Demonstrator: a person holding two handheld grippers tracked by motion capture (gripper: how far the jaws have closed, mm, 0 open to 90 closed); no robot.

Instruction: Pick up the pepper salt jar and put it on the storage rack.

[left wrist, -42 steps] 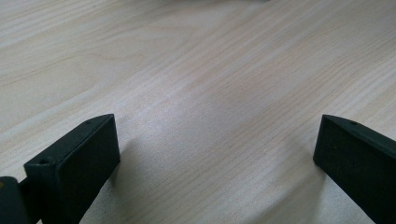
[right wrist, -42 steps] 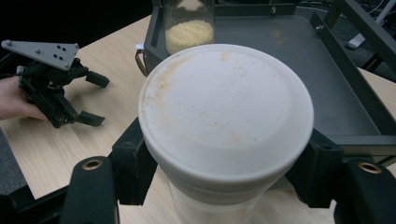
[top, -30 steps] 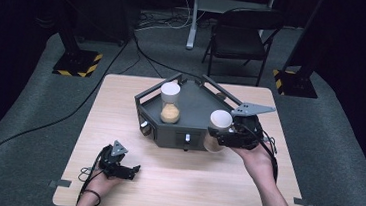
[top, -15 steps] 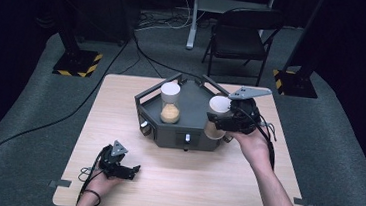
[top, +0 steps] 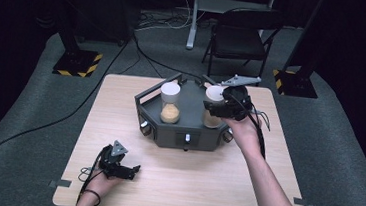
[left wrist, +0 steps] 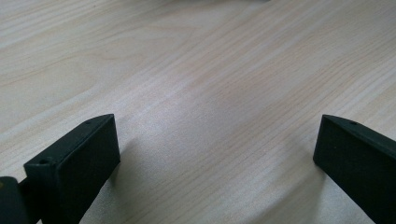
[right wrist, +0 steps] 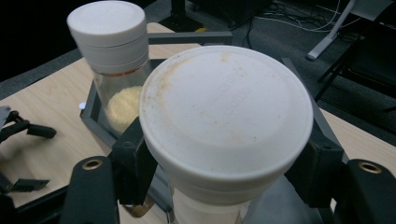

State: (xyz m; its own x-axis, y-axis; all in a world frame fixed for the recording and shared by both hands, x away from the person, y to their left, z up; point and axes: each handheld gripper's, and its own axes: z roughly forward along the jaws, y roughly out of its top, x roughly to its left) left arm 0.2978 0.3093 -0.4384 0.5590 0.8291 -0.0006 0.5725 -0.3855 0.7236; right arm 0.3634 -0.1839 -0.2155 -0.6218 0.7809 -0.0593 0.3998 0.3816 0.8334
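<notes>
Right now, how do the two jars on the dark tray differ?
The left jar stands free on the tray, while the right jar is clamped below its lid by the right hand-held gripper. The left jar's lid looks clean white in the right gripper view; the right jar's lid carries tan smudges. Both are clear jars with white lids and a tan powder inside.

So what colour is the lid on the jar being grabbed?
White, with faint brownish smudges; the lid shows best in the right gripper view.
</notes>
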